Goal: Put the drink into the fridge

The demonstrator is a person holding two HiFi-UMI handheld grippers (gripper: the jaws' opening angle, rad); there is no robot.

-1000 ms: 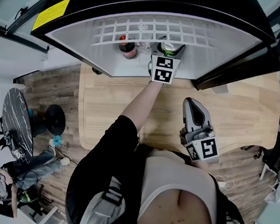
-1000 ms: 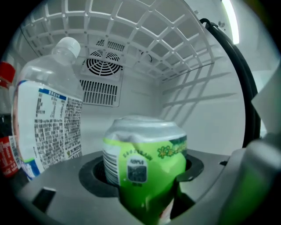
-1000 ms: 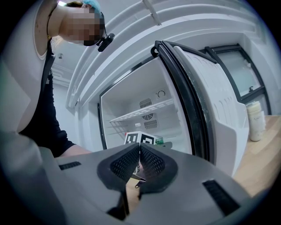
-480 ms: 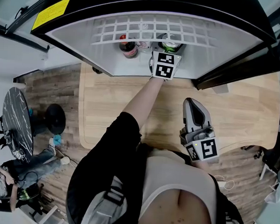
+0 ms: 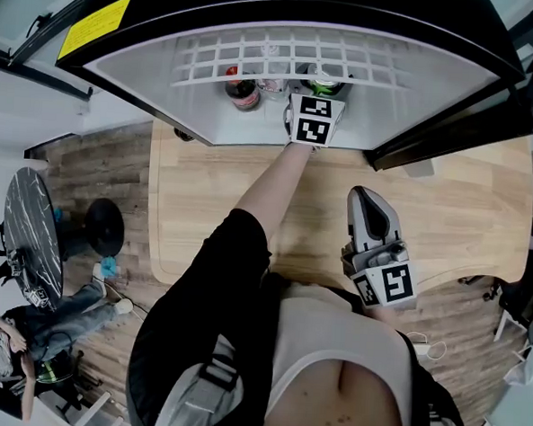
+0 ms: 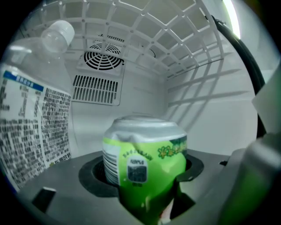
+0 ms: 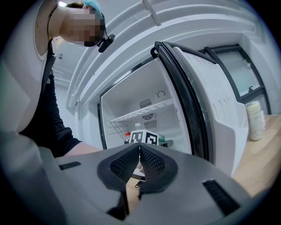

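Left gripper (image 5: 315, 95) reaches inside the open fridge (image 5: 254, 126), jaws pinching a dented green can (image 6: 145, 158) below the wire shelf (image 6: 145, 30), near the fridge's front edge. A clear bottle (image 6: 30, 110) is just beside the can on its left, with a red-capped cola bottle (image 5: 242, 87) further left. Right gripper (image 7: 139, 151) hangs over the wooden table (image 5: 465, 211) near its front edge, jaws pressed together on nothing.
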